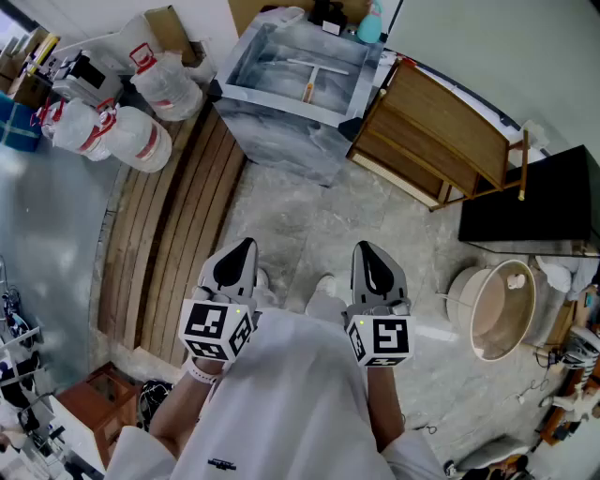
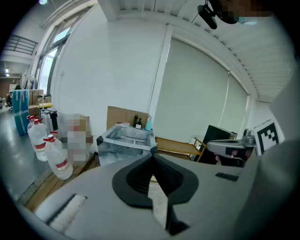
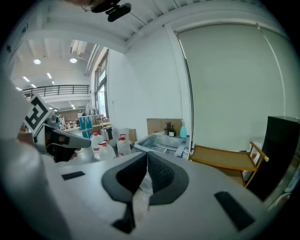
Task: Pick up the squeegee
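Note:
The squeegee is a pale T-shaped tool with an orange-tipped handle. It lies flat inside the grey marbled sink at the far top of the head view. My left gripper and right gripper hover side by side close to my body, far short of the sink. Both are shut with nothing between the jaws. From the left gripper view the sink shows straight ahead past the left gripper. Past the right gripper the sink stands ahead too.
Several big water bottles stand left of the sink on a wooden slatted floor strip. A low wooden table sits right of the sink, with a black cabinet and a round beige tub further right. Bottles stand behind the sink.

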Tool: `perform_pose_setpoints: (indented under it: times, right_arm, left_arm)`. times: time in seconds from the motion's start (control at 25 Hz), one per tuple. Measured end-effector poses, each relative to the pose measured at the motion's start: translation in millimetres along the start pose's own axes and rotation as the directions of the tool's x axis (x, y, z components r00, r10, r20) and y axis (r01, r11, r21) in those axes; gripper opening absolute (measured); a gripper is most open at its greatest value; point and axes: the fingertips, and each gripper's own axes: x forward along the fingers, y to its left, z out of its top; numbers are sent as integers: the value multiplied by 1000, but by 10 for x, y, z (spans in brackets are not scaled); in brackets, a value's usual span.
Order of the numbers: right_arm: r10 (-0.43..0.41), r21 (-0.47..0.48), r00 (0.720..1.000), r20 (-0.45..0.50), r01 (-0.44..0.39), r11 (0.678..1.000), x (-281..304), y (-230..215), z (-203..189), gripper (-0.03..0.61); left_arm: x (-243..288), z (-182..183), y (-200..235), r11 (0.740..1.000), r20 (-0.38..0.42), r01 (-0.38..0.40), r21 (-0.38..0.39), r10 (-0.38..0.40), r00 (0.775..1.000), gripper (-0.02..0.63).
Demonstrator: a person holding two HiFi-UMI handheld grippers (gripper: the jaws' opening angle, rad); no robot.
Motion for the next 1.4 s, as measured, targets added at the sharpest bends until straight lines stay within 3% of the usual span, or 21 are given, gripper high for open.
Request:
perform_pose_setpoints:
  times: [0.24, 0.52, 0.96, 1.16, 1.4]
  right_arm:
    - [-26, -25, 1000, -6, 26, 999, 34, 388, 50, 6]
    - [-45, 25, 999, -14, 46, 999, 298, 721, 53, 6]
    - [-39, 19, 999, -26, 40, 999, 795, 1690, 72, 7]
    - [-36, -3, 999, -25, 36, 999, 1070, 1723, 189, 8]
    - [-46, 19, 999, -28, 46, 999, 1578, 1539, 201, 6]
  left_arm:
    - [-205, 4, 350, 1000, 9, 27, -2, -27, 1000, 5]
    - [-311, 13, 871, 999, 10, 41, -11, -41, 999, 5]
    - [-511, -160, 1791, 995, -53, 82, -55, -85, 995, 5]
    - [-391, 14, 2027, 995, -31, 78, -60, -80, 996, 5]
    - [22, 131, 2282, 996, -59, 71, -50, -74, 996, 5]
